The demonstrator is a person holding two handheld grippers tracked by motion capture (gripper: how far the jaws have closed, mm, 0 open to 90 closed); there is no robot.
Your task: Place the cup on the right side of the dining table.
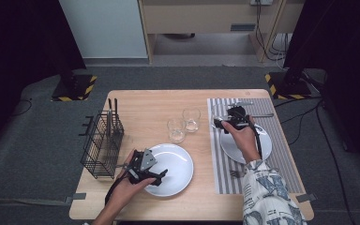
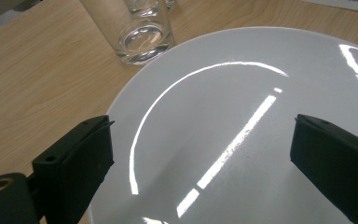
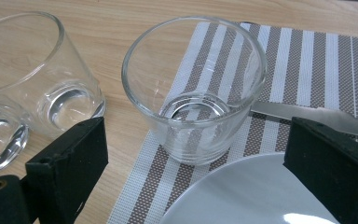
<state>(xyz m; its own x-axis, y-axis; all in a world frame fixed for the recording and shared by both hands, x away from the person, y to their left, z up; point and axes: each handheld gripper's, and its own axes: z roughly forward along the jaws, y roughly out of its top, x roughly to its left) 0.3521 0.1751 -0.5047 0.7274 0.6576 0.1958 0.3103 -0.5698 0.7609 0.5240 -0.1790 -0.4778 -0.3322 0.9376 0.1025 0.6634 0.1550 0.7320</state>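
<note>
Left gripper point(image 2: 200, 154), jaws wide apart over a white plate point(image 2: 242, 93); right gripper point(image 3: 196, 163), jaws wide apart before a glass point(image 3: 193, 88), holding nothing.

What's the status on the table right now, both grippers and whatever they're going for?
Left gripper open over white plate, nothing held. Right gripper open, facing glass on striped placemat. Knife lies just behind the glass.

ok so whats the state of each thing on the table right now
left claw: open, over the bare plate
right claw: open, facing the glass on the mat
glass on the mat: upright, empty
two glasses on the wood: upright, empty
plate on the mat: empty
wire basket: holds utensils
</note>
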